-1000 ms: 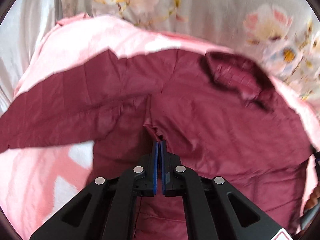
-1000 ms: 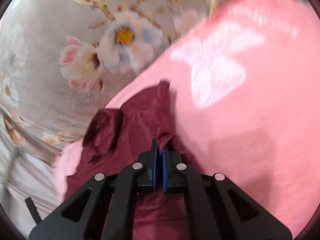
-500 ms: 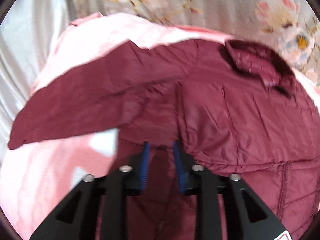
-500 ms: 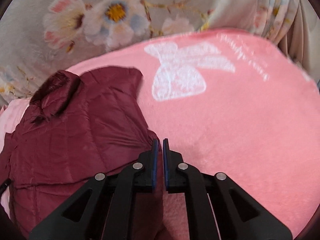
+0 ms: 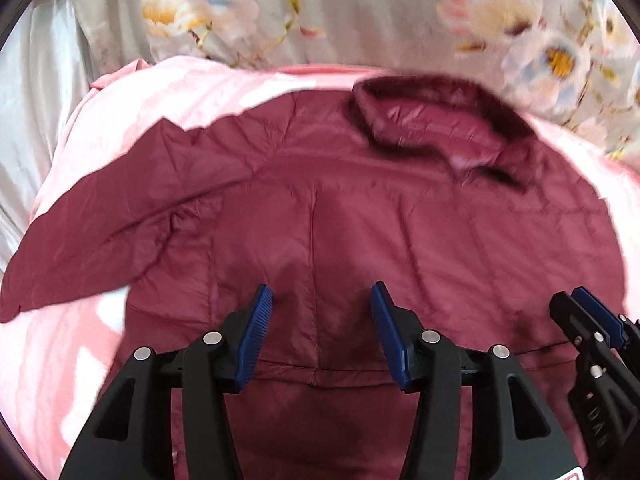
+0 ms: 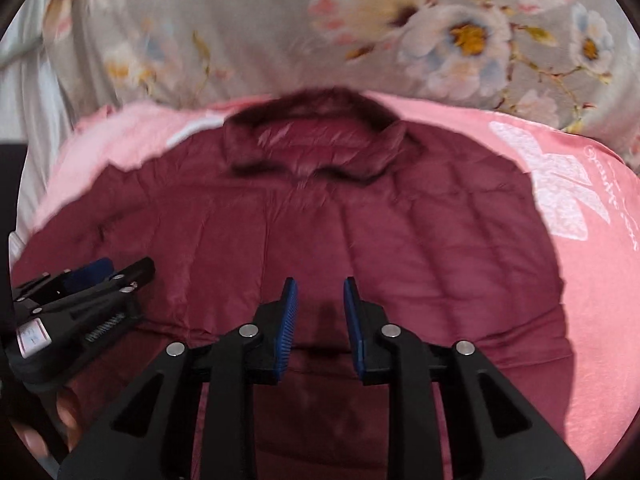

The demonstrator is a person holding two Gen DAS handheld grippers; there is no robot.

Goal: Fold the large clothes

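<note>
A maroon padded jacket (image 5: 360,220) lies spread on a pink blanket (image 5: 72,360), collar (image 6: 316,140) toward floral bedding (image 6: 240,32). One sleeve (image 5: 100,240) stretches left. Both grippers, left gripper (image 5: 320,332) and right gripper (image 6: 318,320), hover above the jacket; their fingers have just been opening, released, nothing between them.

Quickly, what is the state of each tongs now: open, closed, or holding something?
Left tongs: open, just been opening, holding nothing, above the maroon jacket.
Right tongs: open, narrower gap, just been opening, holding nothing.
</note>
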